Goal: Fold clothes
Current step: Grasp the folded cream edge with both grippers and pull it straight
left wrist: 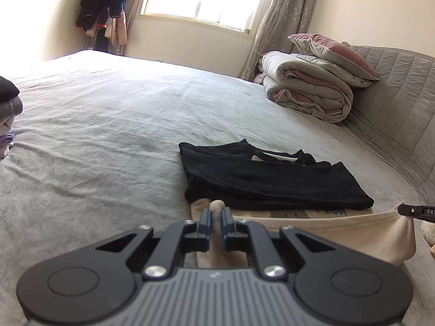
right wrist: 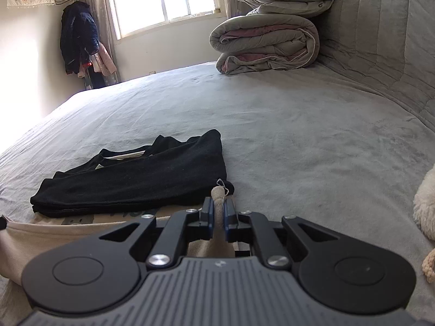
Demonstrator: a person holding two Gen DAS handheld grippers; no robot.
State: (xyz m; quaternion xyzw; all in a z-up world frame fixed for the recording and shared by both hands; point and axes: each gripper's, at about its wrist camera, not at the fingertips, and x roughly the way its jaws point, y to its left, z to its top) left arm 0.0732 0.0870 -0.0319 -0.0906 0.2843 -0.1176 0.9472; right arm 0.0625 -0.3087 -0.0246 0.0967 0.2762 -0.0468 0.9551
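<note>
Two grippers hold one cream garment [left wrist: 339, 231] at the near edge of the bed [left wrist: 108, 135]. The left gripper [left wrist: 216, 218] is clamped on a bunched corner of this cream cloth, which pokes up between its blue pads [left wrist: 208, 222]. The right gripper [right wrist: 217, 214] is clamped on the other corner in the same way, and a thin white thread [right wrist: 221, 183] hangs from that corner. Between the two grippers the cream garment is stretched into a band. A folded black garment [left wrist: 272, 179] lies on the cream garment, on the side further from the grippers. Far behind the black garment, a rolled duvet [left wrist: 307, 92] with pillows [left wrist: 334, 54] on top rests against the headboard [left wrist: 394, 95].
</note>
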